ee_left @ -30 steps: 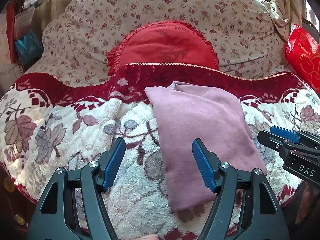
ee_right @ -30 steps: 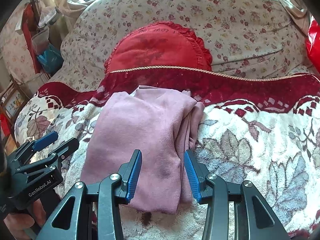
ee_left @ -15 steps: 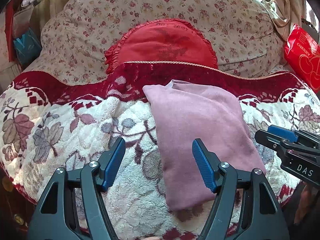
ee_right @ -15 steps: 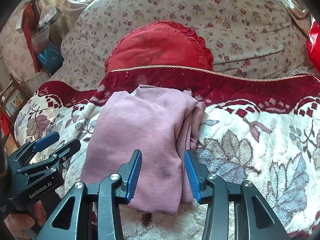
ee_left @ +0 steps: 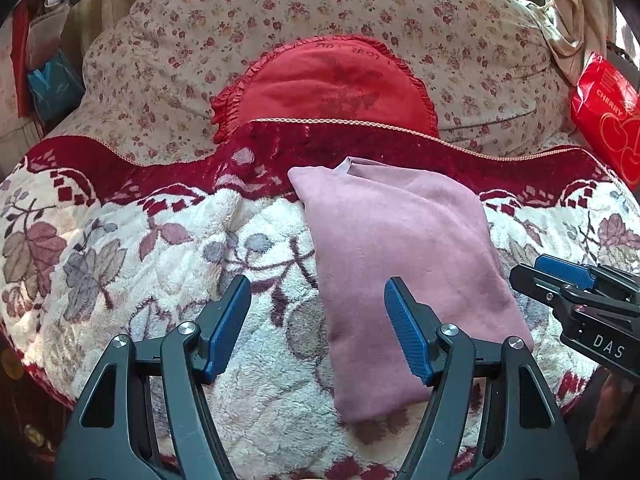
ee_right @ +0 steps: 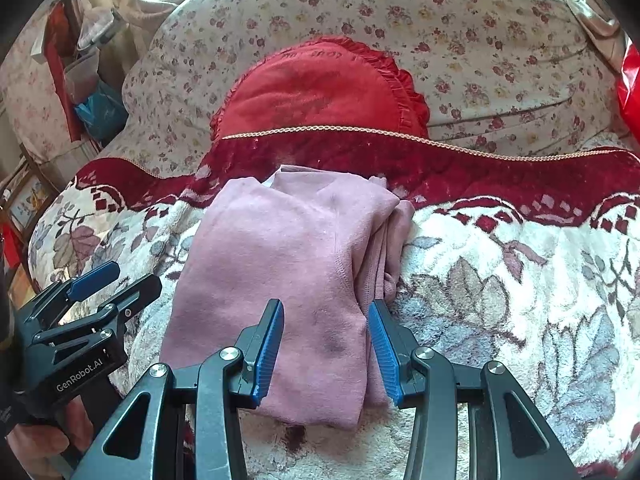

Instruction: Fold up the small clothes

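I hold my left claw low over the blanket, pointing toward the sofa back. Its 2 blue pads are spread wide and grip nothing. The left pad hangs over bare blanket; the right pad sits over the near left part of the shirt.

My right claw comes in from the near edge, also level and pointed at the sofa back. Its pads are parted about half as wide as the left's and close on nothing. They straddle the shirt's near right portion, the right pad close to the bunched layers along the shirt's right edge; I cannot tell whether it touches them.

The pink shirt lies folded into a long narrow stack in the middle of the blanket, its far end reaching the dark red border, its near end close to the blanket's front edge. The left side is a clean straight fold; the right side shows several loose layers.

Bare blanket stretches wide to both sides of the shirt. Behind the border a red cushion leans on the sofa back, and a red packet sits at far right.
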`<state>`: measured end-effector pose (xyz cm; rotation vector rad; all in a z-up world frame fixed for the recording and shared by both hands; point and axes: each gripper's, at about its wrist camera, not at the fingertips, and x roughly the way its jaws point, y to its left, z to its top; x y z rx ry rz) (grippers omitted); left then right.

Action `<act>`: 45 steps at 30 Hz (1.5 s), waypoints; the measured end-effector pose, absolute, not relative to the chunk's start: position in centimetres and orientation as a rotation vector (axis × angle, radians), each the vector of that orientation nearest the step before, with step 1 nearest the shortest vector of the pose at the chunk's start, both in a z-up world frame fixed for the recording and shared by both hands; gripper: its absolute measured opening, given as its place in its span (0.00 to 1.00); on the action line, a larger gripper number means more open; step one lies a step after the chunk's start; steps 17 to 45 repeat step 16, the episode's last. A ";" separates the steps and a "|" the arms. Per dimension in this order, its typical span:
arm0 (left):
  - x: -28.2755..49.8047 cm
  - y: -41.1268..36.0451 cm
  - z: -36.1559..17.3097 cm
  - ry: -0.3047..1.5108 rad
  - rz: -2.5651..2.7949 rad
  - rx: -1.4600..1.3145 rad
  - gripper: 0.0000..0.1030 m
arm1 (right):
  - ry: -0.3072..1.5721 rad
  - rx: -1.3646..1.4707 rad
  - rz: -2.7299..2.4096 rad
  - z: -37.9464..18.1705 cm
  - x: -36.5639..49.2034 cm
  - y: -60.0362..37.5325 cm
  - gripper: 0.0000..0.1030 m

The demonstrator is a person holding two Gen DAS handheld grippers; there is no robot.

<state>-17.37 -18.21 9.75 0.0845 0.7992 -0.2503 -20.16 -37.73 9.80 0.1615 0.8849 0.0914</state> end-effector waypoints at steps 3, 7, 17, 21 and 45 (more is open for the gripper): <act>-17.3 -18.2 9.8 0.800 -0.251 0.084 0.67 | 0.889 0.160 0.095 9.7 -20.1 -37.8 0.41; -17.3 -18.0 9.8 0.797 -0.253 0.081 0.67 | 0.889 0.161 0.096 9.7 -20.1 -37.7 0.41; -17.1 -17.5 9.8 0.766 -0.267 0.083 0.67 | 0.896 0.166 0.098 9.3 -19.9 -38.1 0.41; -17.1 -17.5 9.8 0.766 -0.267 0.083 0.67 | 0.896 0.166 0.098 9.3 -19.9 -38.1 0.41; -17.1 -17.5 9.8 0.766 -0.267 0.083 0.67 | 0.896 0.166 0.098 9.3 -19.9 -38.1 0.41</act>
